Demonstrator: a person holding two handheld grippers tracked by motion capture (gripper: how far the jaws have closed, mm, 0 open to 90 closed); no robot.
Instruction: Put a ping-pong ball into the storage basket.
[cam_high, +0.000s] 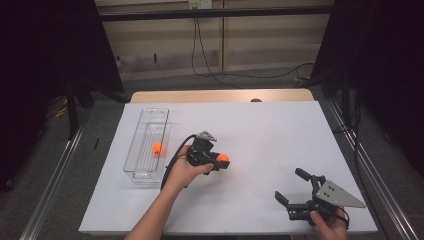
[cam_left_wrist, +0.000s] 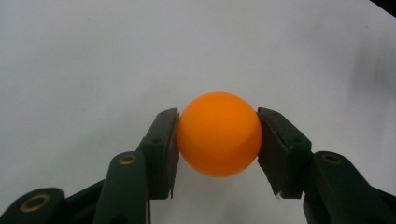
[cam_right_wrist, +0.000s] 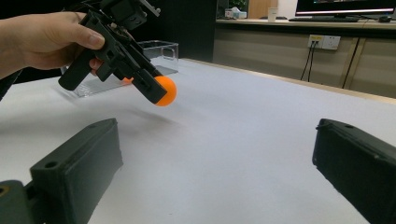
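My left gripper (cam_high: 220, 162) is shut on an orange ball (cam_high: 222, 158) and holds it just above the white table top (cam_high: 260, 135). In the left gripper view the ball (cam_left_wrist: 218, 134) sits squeezed between both pads (cam_left_wrist: 168, 149). The right gripper view shows that ball (cam_right_wrist: 165, 90) off the surface, with its shadow beneath. A second orange ball (cam_high: 157, 148) lies in the clear plastic tray (cam_high: 142, 172) at the left. My right gripper (cam_high: 294, 186) rests near the table's front right with its jaws wide apart and nothing between them.
The clear tray (cam_right_wrist: 161, 49) stands behind the left hand in the right gripper view. Black frame bars run along both sides of the table. Cables trail on the floor beyond the far edge.
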